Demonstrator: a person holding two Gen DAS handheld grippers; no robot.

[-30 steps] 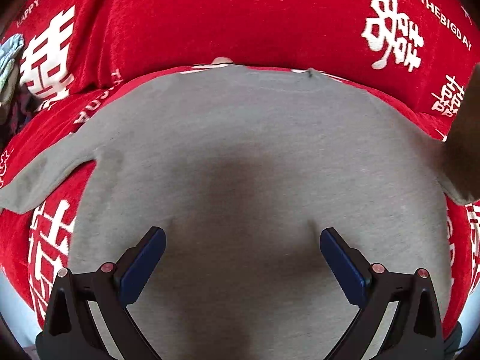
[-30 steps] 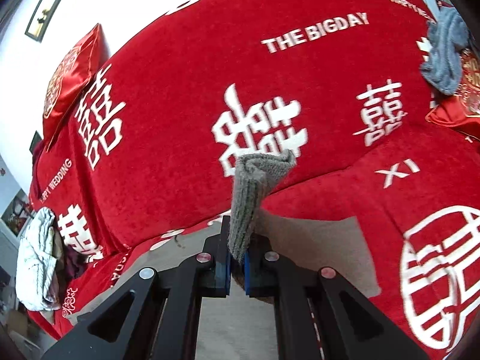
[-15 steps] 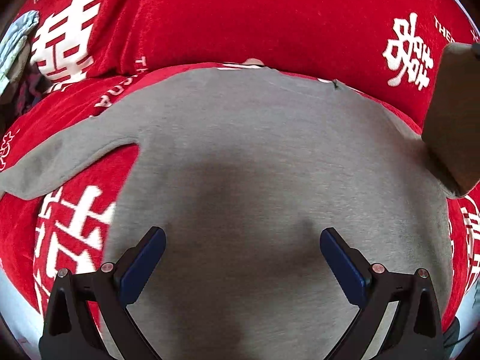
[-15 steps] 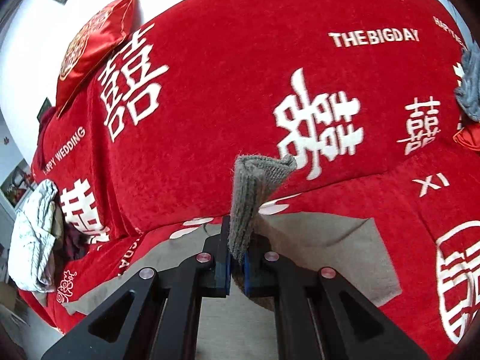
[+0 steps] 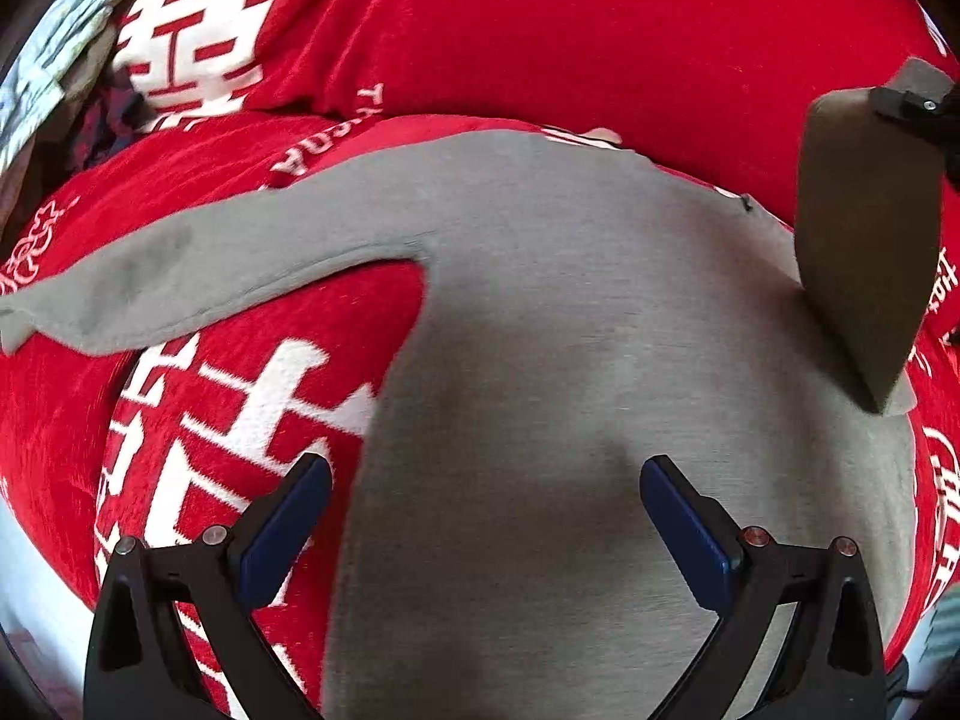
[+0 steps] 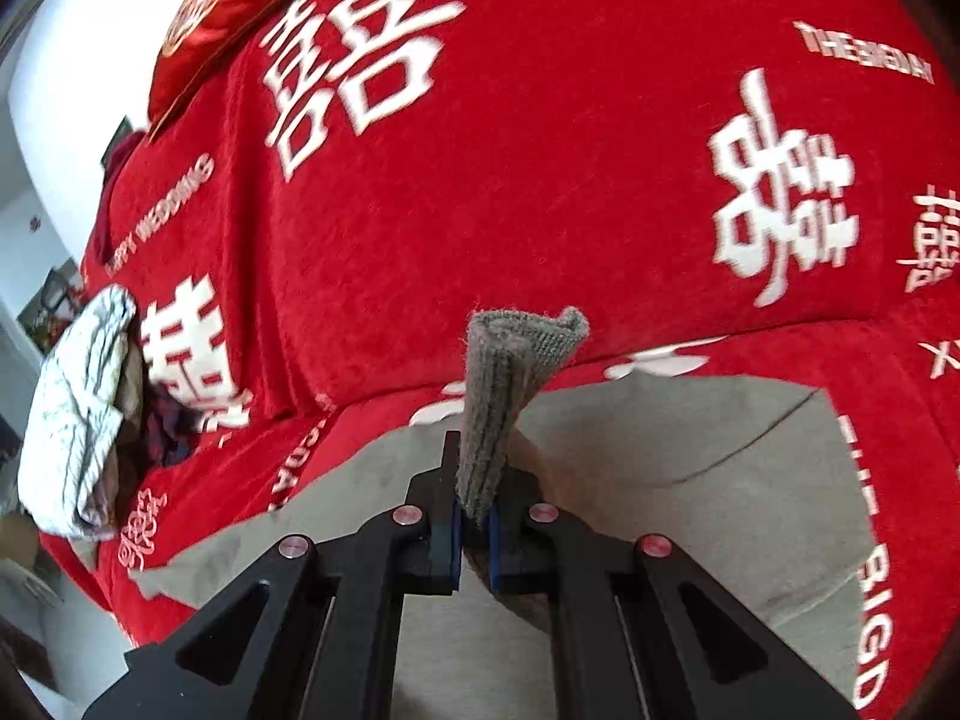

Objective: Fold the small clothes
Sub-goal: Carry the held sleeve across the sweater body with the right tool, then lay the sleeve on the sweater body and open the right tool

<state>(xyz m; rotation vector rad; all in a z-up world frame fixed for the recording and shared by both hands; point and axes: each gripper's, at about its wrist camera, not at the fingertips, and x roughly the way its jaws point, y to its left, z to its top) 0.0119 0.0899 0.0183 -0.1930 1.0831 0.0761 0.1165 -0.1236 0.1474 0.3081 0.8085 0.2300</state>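
Shirt (image 5: 570, 360): grey, spread flat on red bed cover (image 5: 540, 30).
Long axis: hem near camera, collar far; free sleeve (image 5: 180, 276) out to the left.
Right gripper (image 6: 474, 531): jaws clamped on lifted cuff (image 6: 504, 384).
Left gripper (image 5: 486, 516): jaws wide, empty, above shirt's edge.
Risk: cuff slipping from thin pinch; body dragged askew, crooked fold.

Left gripper (image 5: 485, 513): jaws spread wide, blue pads apart, nothing between them, pointing steeply down, hovering. Right gripper (image 6: 474, 531): jaws pressed together, clamped on grey sleeve cuff (image 6: 510, 384), which sticks up between pads. In left wrist view, right gripper appears at upper right edge, raised.
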